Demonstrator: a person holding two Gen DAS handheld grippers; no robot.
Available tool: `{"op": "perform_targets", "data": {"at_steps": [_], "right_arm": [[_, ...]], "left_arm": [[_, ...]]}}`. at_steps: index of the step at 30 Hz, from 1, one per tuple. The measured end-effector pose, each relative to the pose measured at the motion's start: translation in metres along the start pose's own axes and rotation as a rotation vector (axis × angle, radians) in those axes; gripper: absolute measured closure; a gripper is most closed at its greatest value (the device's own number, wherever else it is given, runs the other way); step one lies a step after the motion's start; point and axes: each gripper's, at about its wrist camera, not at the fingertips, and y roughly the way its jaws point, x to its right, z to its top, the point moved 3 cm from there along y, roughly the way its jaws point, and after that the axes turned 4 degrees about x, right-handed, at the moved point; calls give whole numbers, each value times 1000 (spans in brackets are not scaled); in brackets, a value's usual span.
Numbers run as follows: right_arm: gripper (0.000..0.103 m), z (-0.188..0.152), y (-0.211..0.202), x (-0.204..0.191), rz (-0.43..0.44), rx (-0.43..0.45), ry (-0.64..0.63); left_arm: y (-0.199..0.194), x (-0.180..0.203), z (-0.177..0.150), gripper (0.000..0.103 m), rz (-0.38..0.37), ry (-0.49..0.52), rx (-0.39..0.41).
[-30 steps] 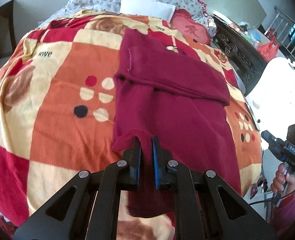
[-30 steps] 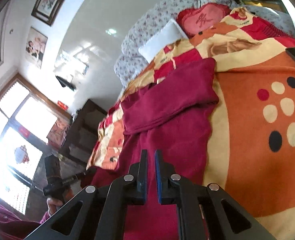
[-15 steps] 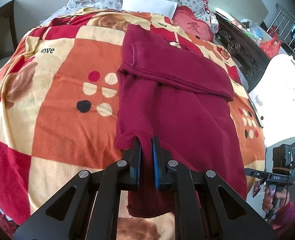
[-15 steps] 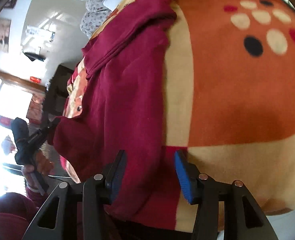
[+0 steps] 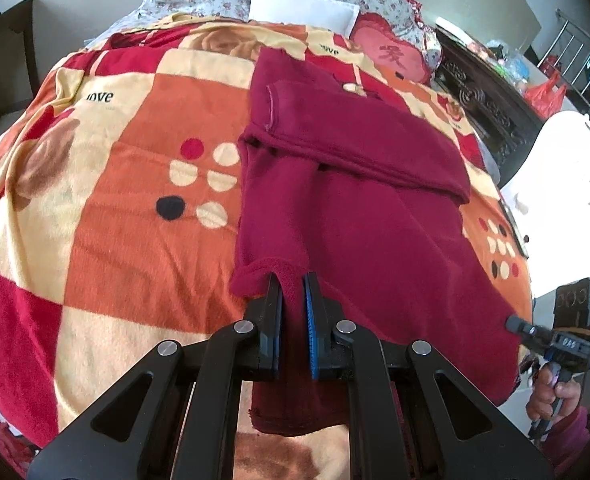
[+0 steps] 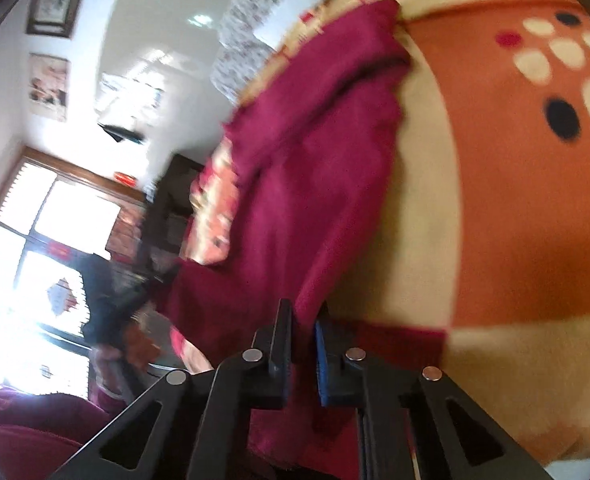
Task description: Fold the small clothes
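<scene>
My left tongs [image 5: 293,304] clamp the near hem of the maroon garment [image 5: 375,216], which lies on the bed's blanket [image 5: 115,208]. My right tongs [image 6: 303,334] have just closed, apparently on its edge at 6 o'clock; that view is blurred.

Free: bare blanket [image 5: 107,216] left of the sweater [image 5: 375,216] | Blocked: pillows [image 5: 301,10] beyond the sweater; dark cabinet [image 5: 491,108] to its right
</scene>
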Motion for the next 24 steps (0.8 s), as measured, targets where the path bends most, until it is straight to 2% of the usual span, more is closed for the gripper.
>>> {"op": "perform_targets", "data": {"at_steps": [4,12,18,24], "right_arm": [[95,26,-7,-19,32,89,-47],[96,75,-12,-27,41,221,-80],[96,115,-5,-36,39,270,-114],[96,156,12,-42,35,289,-140]], "left_arm": [[-4,4,10,94,-9,7,32],[-6,5,42,94,-13,-7,110],[0,10,79,94,9,-1,193],[17,14,118,94,21,-1,242]]}}
